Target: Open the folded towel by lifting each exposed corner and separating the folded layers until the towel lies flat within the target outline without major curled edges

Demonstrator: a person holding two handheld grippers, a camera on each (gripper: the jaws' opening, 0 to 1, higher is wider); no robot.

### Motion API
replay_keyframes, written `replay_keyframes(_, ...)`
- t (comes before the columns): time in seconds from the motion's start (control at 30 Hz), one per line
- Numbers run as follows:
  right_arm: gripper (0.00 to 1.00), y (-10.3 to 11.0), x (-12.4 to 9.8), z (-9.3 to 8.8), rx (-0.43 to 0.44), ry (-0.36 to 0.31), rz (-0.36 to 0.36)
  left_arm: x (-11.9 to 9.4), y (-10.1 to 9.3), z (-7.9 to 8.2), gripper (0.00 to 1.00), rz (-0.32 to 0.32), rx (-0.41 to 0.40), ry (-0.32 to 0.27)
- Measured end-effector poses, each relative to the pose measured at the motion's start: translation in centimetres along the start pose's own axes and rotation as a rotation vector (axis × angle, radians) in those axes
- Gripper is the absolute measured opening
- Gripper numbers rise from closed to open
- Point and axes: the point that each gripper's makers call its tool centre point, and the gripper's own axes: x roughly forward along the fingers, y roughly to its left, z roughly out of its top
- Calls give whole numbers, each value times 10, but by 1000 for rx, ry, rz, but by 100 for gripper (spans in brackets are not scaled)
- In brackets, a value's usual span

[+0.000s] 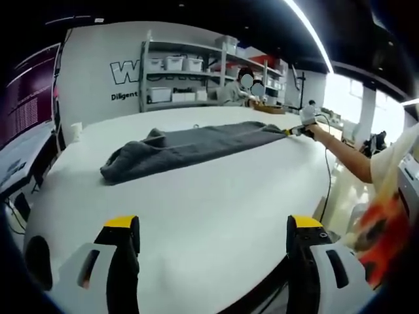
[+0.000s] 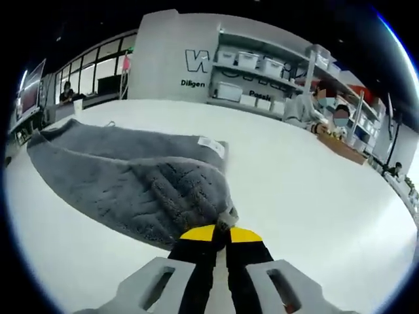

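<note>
A dark grey towel (image 1: 190,149) lies stretched out and partly bunched across the white table (image 1: 196,216). My left gripper (image 1: 213,229) hovers open over the near part of the table, well short of the towel. Far to the right, my right gripper (image 1: 296,131) pinches the towel's end, held by a person's outstretched arm. In the right gripper view the towel (image 2: 124,176) spreads away to the left, its white label (image 2: 213,145) showing, and my right gripper (image 2: 221,234) is shut on its near corner, which is lifted and curled.
Shelves with white bins (image 1: 177,78) stand against the back wall. People sit at a desk (image 2: 327,121) behind the table. The table's edge (image 1: 308,216) curves close on the right, with a cable hanging there.
</note>
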Motion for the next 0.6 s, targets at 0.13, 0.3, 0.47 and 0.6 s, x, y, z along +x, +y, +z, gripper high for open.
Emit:
replay_keyframes(0.13,5,-1,-2,1,-39,13,-12,1,-1,1,91,-3,2,1)
replay_keyframes(0.3,28,-12,-11,3,-84,17,-92,1,-2,0,91,-3,2,3)
replay_keyframes(0.47,53,-18,-28,6,-63,10,-112,0,-2,-1,91,-1,3,10)
replay_keyframes(0.6,68,-10,-41,5,-72,15,-71,1,-2,0,91,-1,5,9)
